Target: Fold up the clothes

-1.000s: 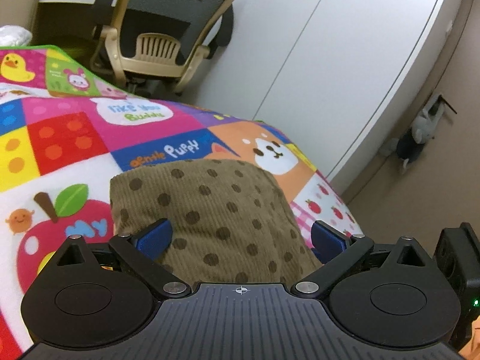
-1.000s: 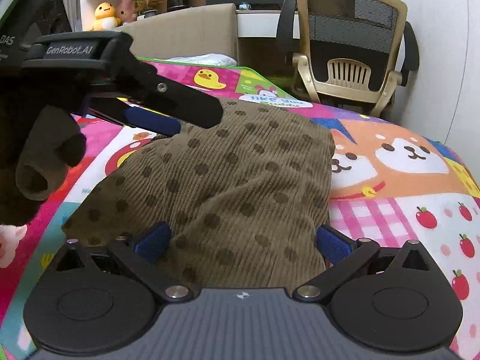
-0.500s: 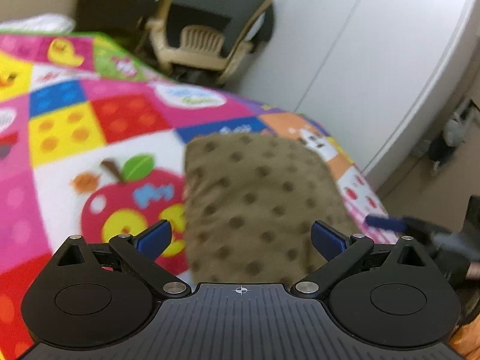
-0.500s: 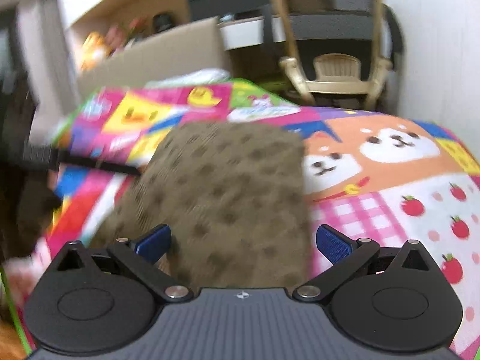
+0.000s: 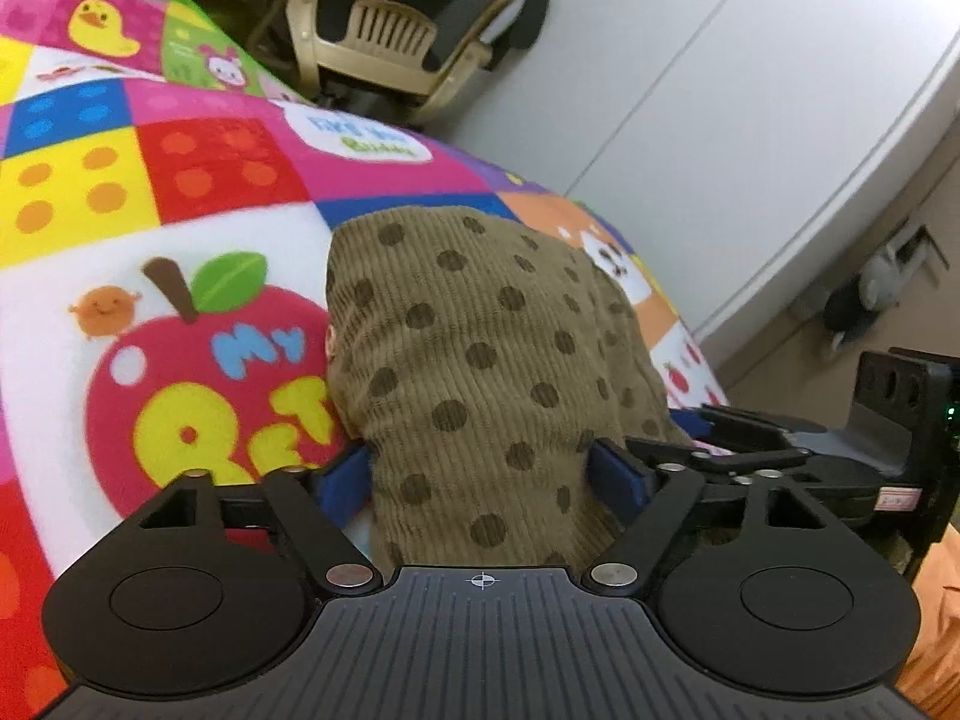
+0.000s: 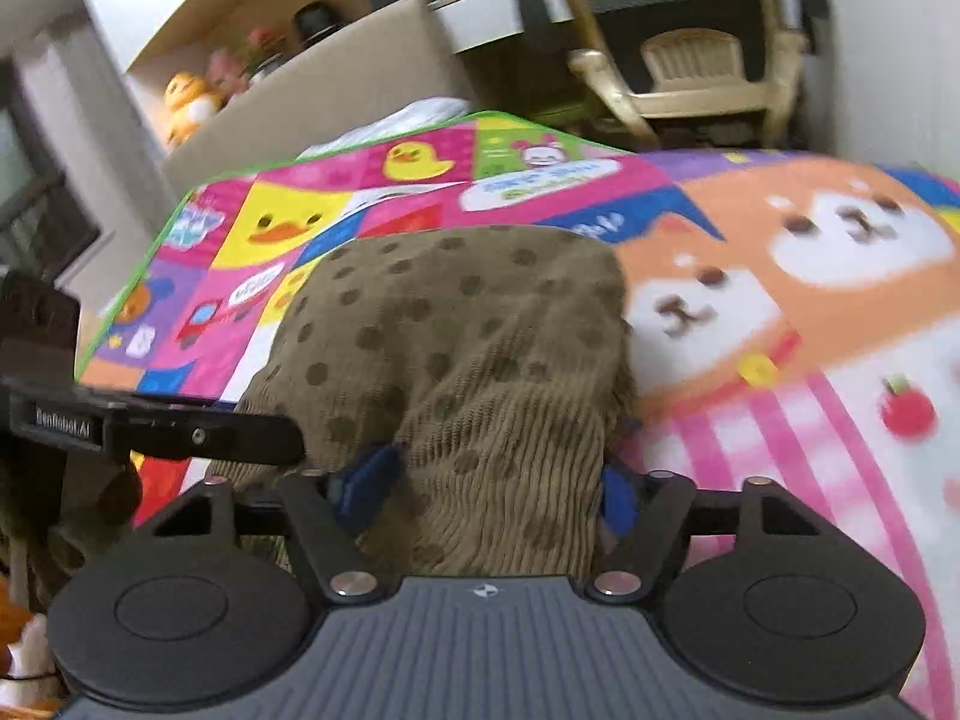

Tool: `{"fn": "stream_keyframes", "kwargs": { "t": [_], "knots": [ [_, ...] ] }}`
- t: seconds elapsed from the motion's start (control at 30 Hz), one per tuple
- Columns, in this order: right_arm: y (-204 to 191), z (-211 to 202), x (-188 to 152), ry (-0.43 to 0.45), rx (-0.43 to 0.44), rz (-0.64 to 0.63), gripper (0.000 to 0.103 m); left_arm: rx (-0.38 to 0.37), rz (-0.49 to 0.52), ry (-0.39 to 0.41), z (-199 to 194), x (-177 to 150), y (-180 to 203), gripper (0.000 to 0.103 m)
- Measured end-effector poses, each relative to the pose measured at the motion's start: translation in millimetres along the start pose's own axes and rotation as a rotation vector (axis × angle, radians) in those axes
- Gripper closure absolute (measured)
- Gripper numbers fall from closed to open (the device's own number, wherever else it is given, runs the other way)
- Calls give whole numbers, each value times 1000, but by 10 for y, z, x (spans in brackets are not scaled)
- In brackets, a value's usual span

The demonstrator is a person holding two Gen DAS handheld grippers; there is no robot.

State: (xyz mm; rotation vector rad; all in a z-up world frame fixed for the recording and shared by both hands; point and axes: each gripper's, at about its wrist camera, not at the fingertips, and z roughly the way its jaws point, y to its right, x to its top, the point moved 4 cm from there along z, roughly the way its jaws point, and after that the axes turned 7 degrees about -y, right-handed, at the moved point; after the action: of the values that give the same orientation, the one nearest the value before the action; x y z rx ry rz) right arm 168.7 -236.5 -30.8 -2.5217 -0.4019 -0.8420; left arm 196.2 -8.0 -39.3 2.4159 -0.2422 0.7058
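A brown corduroy garment with dark dots (image 5: 474, 348) lies folded on a bright cartoon-print blanket (image 5: 180, 180). My left gripper (image 5: 483, 477) has its blue pads pressed into the near edge of the garment, with cloth bunched between them. My right gripper (image 6: 489, 489) grips the same near edge of the garment (image 6: 462, 336) in the same way. The right gripper also shows at the right in the left wrist view (image 5: 750, 438). The left gripper shows at the left in the right wrist view (image 6: 180, 432).
The blanket (image 6: 780, 276) covers a bed. A beige and black office chair (image 5: 414, 18) stands beyond the far edge by a white wardrobe (image 5: 720, 90). A desk with plush toys (image 6: 192, 102) is at the back left. A grey plush toy (image 5: 864, 294) lies on the floor.
Both grippers were open over the garment; they have now come down and closed on its near edge, bunching the cloth. The two grippers have drawn closer together.
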Motion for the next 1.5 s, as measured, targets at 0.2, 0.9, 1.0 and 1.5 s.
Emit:
{"fn": "stream_keyframes", "kwargs": {
  "t": [0.2,0.9,1.0,1.5],
  "knots": [
    [-643,553,726,45,-8,-190,58,133,-81,199,-379,395,-519,32],
    [-1014,814,704,62,-133,-323,27,340,5,153,-625,28,-1152,16],
    [-1195,730,461,6,-40,-420,20,355,20,155,-617,-32,-1117,16],
    [-1028,884,529,53,-257,-410,6,418,8,161,-528,51,-1039,10]
  ]
}}
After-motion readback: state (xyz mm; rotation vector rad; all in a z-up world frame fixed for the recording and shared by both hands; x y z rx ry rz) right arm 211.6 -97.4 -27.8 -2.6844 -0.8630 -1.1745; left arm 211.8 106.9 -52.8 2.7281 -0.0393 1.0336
